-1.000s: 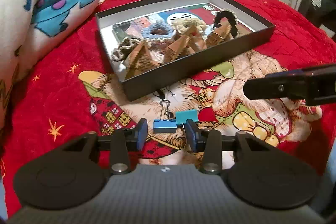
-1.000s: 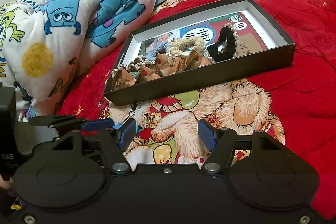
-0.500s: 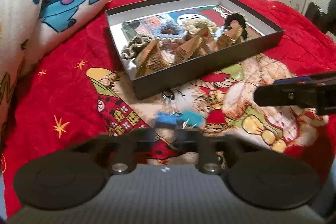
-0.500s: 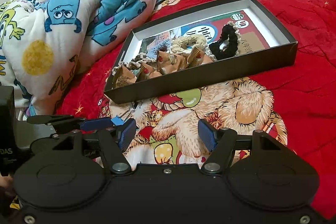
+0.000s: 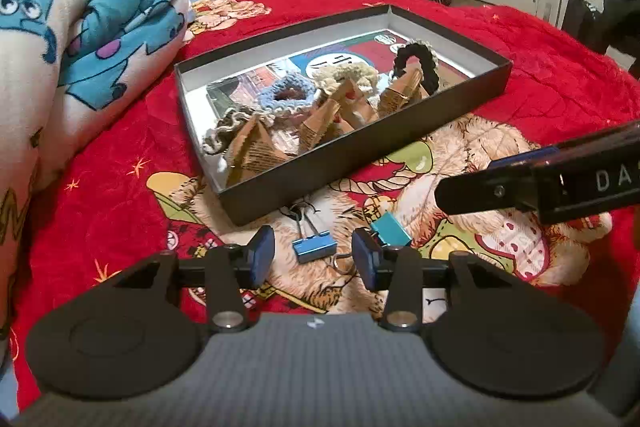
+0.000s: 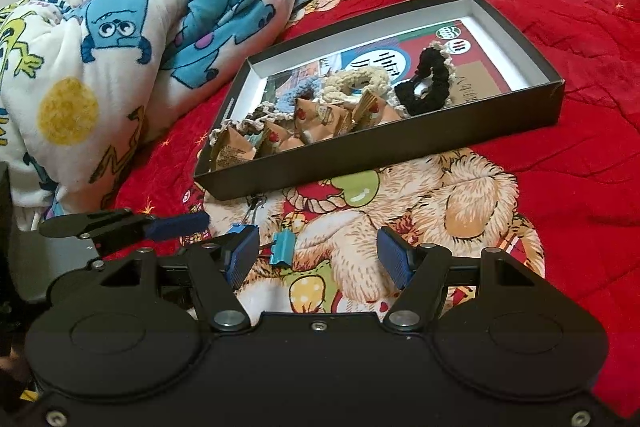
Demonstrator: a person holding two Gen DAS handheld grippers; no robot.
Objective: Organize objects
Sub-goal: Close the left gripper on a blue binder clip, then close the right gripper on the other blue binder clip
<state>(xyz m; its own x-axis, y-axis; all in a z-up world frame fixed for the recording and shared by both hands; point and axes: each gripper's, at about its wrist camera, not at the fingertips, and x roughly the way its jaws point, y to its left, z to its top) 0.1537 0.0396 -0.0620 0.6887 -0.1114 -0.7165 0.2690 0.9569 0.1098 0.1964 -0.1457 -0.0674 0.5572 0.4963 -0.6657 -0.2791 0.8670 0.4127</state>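
Just in front of the box (image 5: 360,163), two blue clips lie on the red blanket (image 5: 120,147): one clip (image 5: 314,247) between the left gripper's (image 5: 314,259) wide-open fingers, untouched, the teal clip (image 5: 390,229) just beyond its right fingertip. The right gripper (image 6: 320,257) hovers near the box too, jaws wide, empty. Inside the box sit scrunchies (image 5: 286,95) and paper packets (image 5: 256,151).

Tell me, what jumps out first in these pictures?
A black box sits mid-bed on the red blanket, holding crocheted scrunchies and brown packets. Two blue clips lie just before it, between the open left gripper. A monster-print quilt is heaped left.
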